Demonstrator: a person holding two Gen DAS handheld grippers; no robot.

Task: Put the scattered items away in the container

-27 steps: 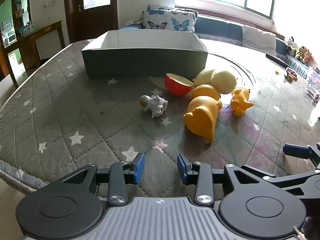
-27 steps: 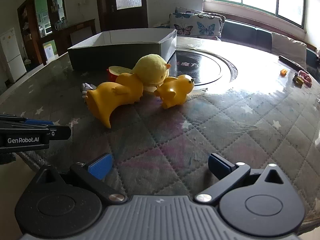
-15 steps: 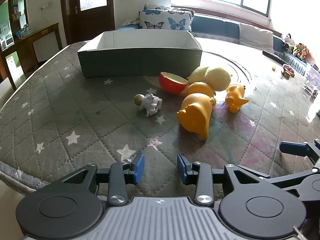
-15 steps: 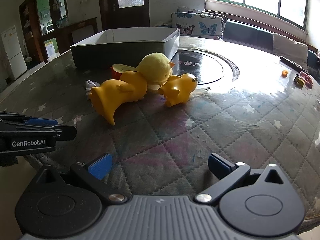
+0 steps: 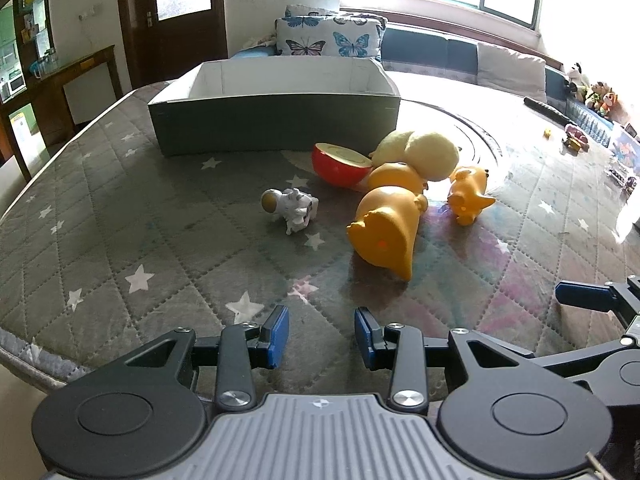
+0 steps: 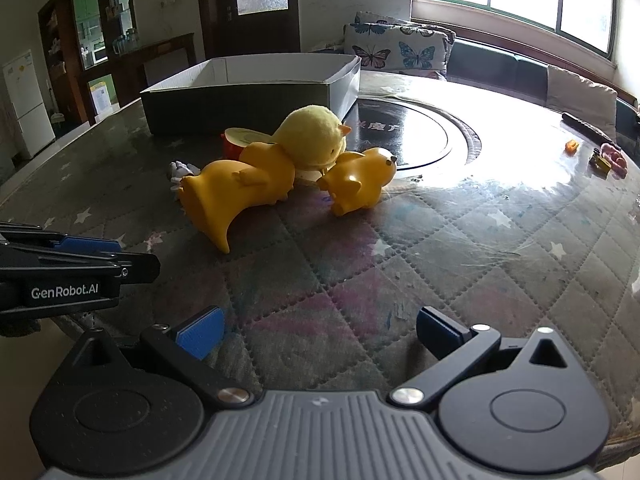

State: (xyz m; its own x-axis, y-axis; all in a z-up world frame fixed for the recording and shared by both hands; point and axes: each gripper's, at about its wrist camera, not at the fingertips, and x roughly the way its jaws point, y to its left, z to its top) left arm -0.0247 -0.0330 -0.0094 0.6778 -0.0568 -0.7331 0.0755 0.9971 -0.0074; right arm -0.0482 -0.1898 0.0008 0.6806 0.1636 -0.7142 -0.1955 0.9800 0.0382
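Step in hand: approach, nothing collected yet. Left gripper [image 5: 321, 336] part spread, right gripper [image 6: 320, 330] spread wide, both empty. Toys [image 5: 386, 232] lie mid-table [image 5: 100, 216], near the box's [image 5: 276, 128] front wall. Next: reach forward, pinch one toy.

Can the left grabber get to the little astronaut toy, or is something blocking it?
Probably yes. The left gripper is open and holds nothing, and only bare quilted mat lies between it and the astronaut toy. The big orange duck lies off to one side, apart from the astronaut.
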